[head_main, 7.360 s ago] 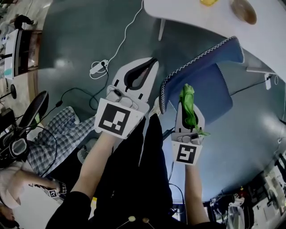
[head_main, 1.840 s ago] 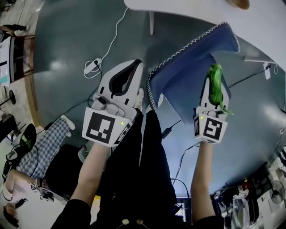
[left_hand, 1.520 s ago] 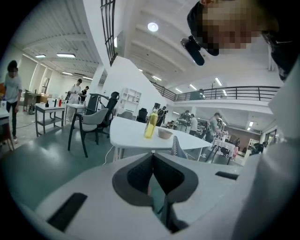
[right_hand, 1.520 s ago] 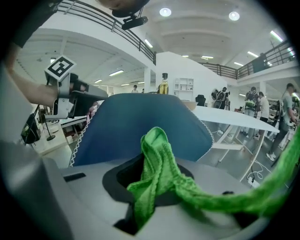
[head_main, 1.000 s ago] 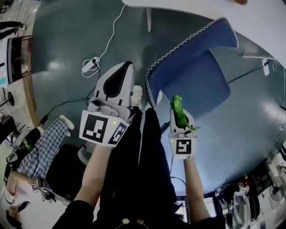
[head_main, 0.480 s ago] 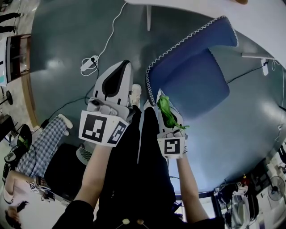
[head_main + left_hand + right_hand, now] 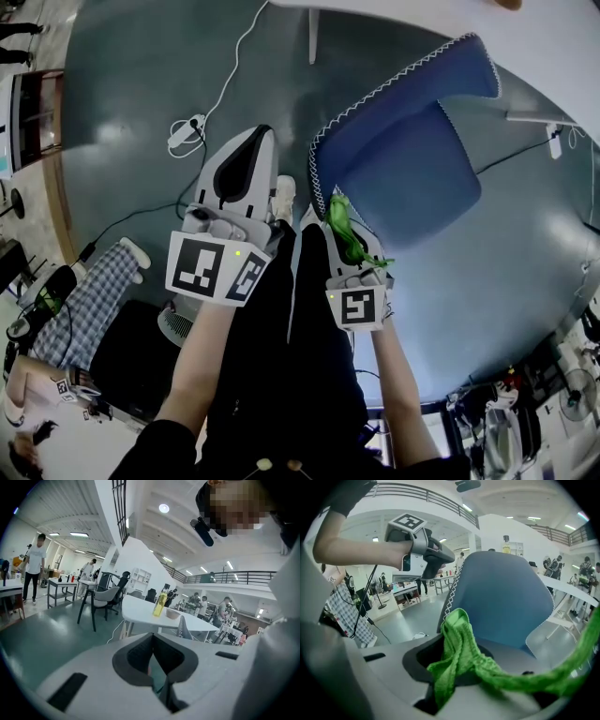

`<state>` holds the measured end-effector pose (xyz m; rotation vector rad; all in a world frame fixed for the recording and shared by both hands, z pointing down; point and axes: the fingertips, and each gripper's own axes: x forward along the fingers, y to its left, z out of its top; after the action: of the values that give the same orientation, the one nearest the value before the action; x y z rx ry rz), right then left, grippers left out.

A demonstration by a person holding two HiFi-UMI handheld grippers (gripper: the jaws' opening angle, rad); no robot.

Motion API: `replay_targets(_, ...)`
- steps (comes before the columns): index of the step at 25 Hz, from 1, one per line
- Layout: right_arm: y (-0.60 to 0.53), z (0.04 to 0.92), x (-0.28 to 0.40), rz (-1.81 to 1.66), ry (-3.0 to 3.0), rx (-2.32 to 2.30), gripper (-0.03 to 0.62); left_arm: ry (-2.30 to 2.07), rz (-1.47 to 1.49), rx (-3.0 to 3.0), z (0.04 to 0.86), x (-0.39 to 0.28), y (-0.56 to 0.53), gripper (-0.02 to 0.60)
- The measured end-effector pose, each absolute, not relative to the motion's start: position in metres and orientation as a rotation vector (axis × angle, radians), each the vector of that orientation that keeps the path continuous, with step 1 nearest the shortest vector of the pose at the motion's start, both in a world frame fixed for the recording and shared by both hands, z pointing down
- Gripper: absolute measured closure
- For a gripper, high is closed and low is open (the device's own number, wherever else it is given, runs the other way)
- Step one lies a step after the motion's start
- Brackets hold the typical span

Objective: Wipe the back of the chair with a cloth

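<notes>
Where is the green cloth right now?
In the head view, the green cloth is pinched in the right gripper, just right of centre, beside the stitched edge of the blue chair back.

Large open lab-like workspace: mezzanine railing [image 7: 234,577], white table [image 7: 140,612], office chair [image 7: 107,595], people [image 7: 33,566] at cluttered benches [image 7: 63,581]
</notes>
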<state>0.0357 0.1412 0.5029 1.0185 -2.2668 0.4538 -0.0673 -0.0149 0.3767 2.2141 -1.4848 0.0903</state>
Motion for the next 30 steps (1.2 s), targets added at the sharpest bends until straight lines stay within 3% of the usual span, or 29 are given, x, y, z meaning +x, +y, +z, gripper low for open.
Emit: replay_targets(30, 0.048, 0.516, 0.060, 0.584, -2.114, 1.435, 0.548, -1.490, 0.080, 2.194, 0.380, -0.074, -0.003, 0.580)
